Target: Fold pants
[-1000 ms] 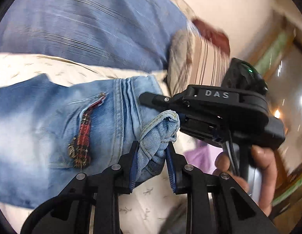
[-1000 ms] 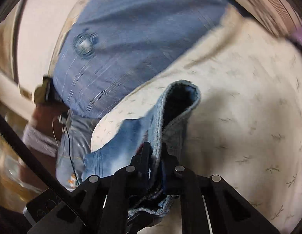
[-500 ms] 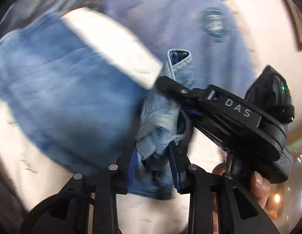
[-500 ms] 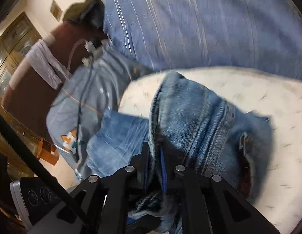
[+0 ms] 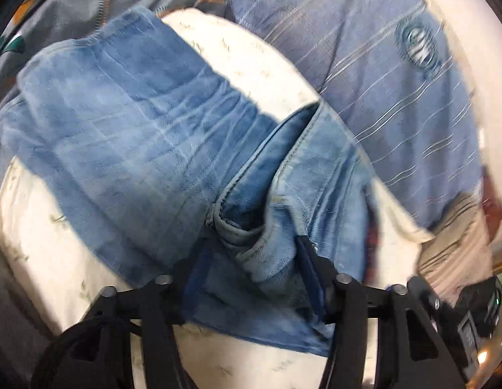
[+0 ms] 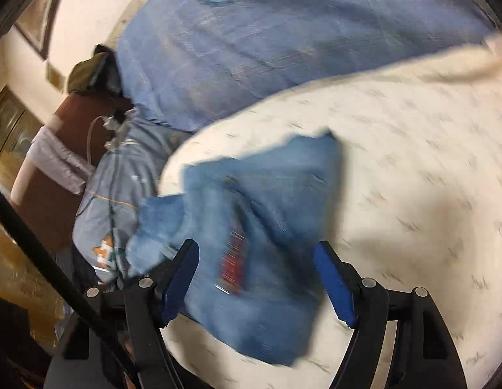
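Light blue jeans (image 5: 127,136) lie folded over themselves on a cream patterned bedsheet (image 5: 50,253). In the left wrist view my left gripper (image 5: 251,259) has its jaws spread, and a bunched fold of the jeans lies loose between the fingers. In the right wrist view my right gripper (image 6: 255,275) is wide open above the jeans (image 6: 267,214), which show a red plaid patch (image 6: 233,265). The right gripper body shows at the lower right of the left wrist view (image 5: 474,317).
A blue striped pillow (image 5: 364,48) lies behind the jeans, also seen in the right wrist view (image 6: 283,32). A grey garment with orange print (image 6: 114,207) and cables hangs at the bed's left edge. A brown chair (image 6: 56,168) stands beyond.
Both grippers were shut on the jeans' bunched end and carried it over the rest. Now both have opened and the fold lies on the jeans.
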Demonstrator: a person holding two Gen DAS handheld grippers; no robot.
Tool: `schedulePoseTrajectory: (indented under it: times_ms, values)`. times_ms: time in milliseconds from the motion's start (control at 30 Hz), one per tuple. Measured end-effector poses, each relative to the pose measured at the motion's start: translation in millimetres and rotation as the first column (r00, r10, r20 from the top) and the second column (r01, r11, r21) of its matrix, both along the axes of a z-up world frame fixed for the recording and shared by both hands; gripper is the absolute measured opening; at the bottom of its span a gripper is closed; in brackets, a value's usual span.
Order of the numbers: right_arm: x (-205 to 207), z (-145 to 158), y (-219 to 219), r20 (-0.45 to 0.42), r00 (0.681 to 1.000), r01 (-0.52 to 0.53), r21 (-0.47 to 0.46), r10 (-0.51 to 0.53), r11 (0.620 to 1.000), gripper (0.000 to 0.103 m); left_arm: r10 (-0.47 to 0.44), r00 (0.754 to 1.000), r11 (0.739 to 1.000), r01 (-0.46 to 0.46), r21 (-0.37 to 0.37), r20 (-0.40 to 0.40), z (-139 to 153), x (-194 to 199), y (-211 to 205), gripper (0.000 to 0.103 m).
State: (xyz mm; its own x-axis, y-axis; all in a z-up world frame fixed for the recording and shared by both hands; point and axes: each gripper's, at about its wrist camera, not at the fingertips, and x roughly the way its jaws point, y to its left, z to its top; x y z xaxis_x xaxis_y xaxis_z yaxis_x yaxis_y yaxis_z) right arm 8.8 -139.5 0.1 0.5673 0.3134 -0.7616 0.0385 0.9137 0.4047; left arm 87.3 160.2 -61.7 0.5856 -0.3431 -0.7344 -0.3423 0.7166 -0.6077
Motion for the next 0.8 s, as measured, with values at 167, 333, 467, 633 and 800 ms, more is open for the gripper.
schedulePoseTrajectory:
  times_ms: [167, 333, 467, 633, 800]
  values:
    - [2, -51, -11, -0.134, 0.991, 0.035, 0.168, -0.012, 0.985, 0.067, -0.016, 0.998, 0.994, 0.008, 0.112, 0.068, 23, -9, -14, 0.021]
    - [9, -63, -5, -0.171, 0.985, 0.006, 0.148, 0.02, 0.989, 0.065, -0.001, 1.0, 0.992, -0.002, 0.123, 0.027, 9, -17, -20, 0.021]
    - [9, -58, -2, -0.15, 0.988, -0.01, 0.149, 0.033, 0.989, 0.036, -0.023, 0.999, 0.983, 0.015, 0.186, 0.041, 20, -19, -33, 0.02]
    - [6, -9, 0, -0.057, 0.998, -0.021, 0.061, 0.025, 0.998, 0.02, -0.06, 0.998, 0.993, 0.057, 0.107, 0.025, 30, -1, -58, 0.019]
    - [0, 26, -50, -0.032, 0.995, 0.095, -0.089, -0.098, 0.992, 0.02, -0.228, 0.973, 0.973, 0.228, 0.033, 0.026, 34, 24, -122, 0.019]
